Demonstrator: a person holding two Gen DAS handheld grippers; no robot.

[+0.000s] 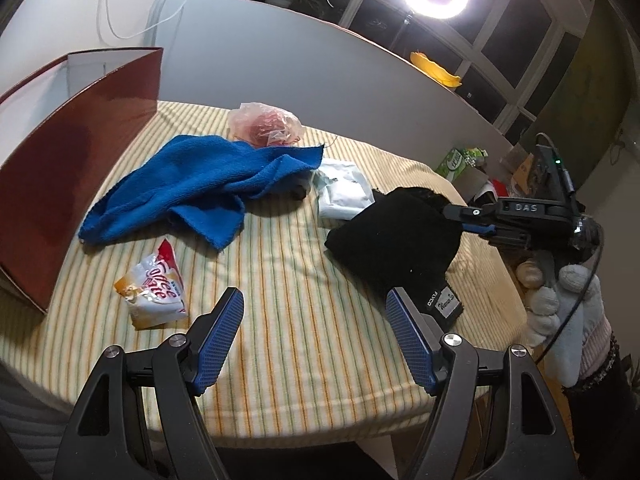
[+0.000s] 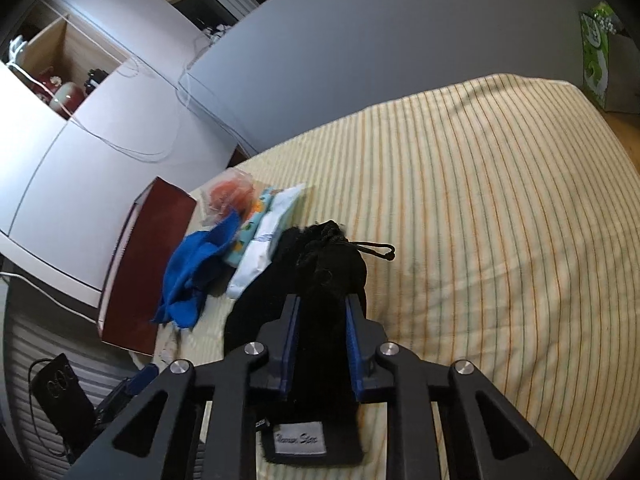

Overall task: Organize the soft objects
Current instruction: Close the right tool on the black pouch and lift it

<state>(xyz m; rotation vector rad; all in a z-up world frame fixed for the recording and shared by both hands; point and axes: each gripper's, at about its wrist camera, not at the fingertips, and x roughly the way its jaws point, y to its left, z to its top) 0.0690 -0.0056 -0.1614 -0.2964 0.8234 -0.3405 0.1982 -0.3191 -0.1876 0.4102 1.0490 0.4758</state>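
Nearest in the right wrist view, the right gripper [image 2: 320, 312] is seen closed on a black drawstring pouch [image 2: 320, 280], its blue pads pressed against the fabric from both sides. The pouch's long axis runs along the gripper's fingers, with the sewn grey label [image 2: 298, 438] at the near end and the cinched mouth with its cord loop [image 2: 376, 249] pointing away. It lies on the tabletop, which is covered by a yellow striped cloth [image 2: 500, 220].

In the left wrist view, the left gripper [image 1: 314, 336] is held wide apart above the near edge of the cloth, with nothing between its fingers. Just beyond its left finger, a coffee creamer sachet [image 1: 154, 288] lies flat. The black pouch is seen at the right side of the tabletop, with the right gripper reaching it from the right, held by a gloved hand [image 1: 564, 304].

Further back, a crumpled blue towel [image 1: 200, 192] is spread across the middle, its long axis running left to right. A white packet [image 1: 342, 194] lies between the towel and the pouch. Behind the towel, a clear plastic bag with something reddish inside [image 1: 266, 122] is found. At the far left, a dark red box [image 1: 72, 136] stands open; what it contains cannot be told.
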